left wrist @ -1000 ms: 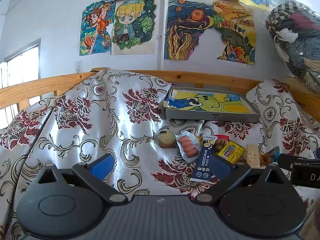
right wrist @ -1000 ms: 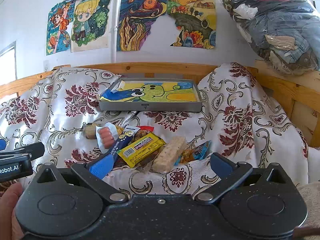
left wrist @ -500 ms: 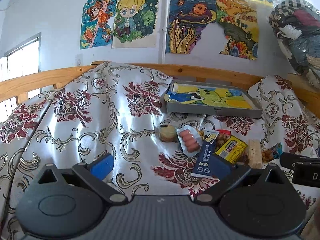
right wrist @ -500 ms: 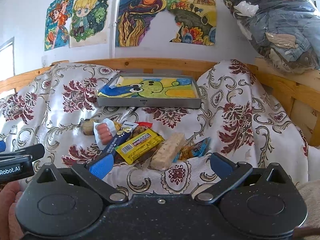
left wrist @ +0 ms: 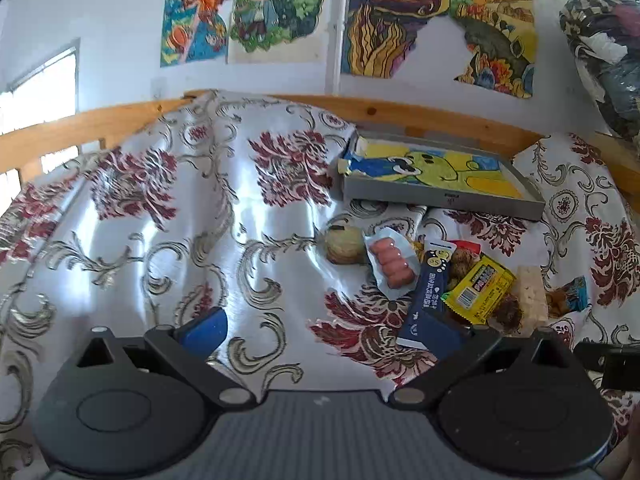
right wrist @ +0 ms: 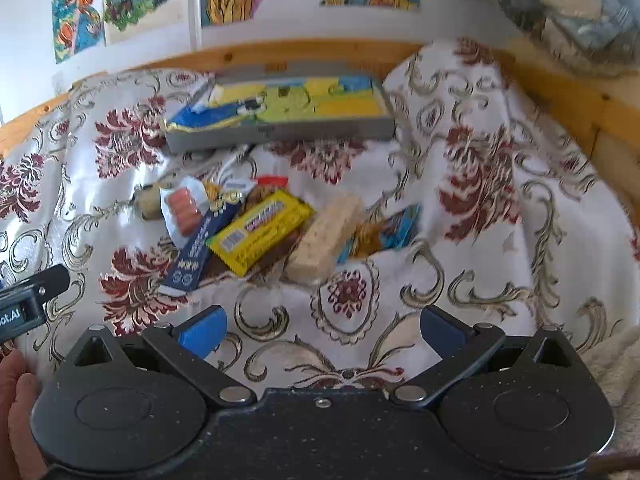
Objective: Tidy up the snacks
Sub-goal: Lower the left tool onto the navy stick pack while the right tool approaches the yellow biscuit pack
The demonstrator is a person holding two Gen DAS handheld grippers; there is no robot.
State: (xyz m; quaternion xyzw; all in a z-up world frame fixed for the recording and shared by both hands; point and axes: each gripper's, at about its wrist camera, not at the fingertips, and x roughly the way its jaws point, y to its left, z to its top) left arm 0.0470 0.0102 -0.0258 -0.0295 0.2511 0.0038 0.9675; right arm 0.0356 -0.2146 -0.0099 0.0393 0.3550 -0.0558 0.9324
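Yellow foil catches the eye first: the yellow bar (right wrist: 260,232) lies in the middle of the snack heap, propped across the dark blue stick pack (right wrist: 200,248) and just beside the pale rice bar (right wrist: 326,236). To its left sits the sausage pack (right wrist: 182,210), touching a round biscuit (left wrist: 344,244); a blue-wrapped snack (right wrist: 394,226) closes the row on the right. It all looks dumped loose on the floral cloth (right wrist: 480,200), none of it sorted yet. Behind the heap waits the grey tray (right wrist: 280,132), lined with a cartoon drawing, and that is probably where the snacks belong.

The right gripper (right wrist: 320,332) hangs short of the heap, jaws spread wide and empty; the rice bar lies ahead, nearly on its centre line. The left gripper (left wrist: 320,332) is also wide and empty, the heap ahead and off to its right, the stick pack's near end just above its right finger.
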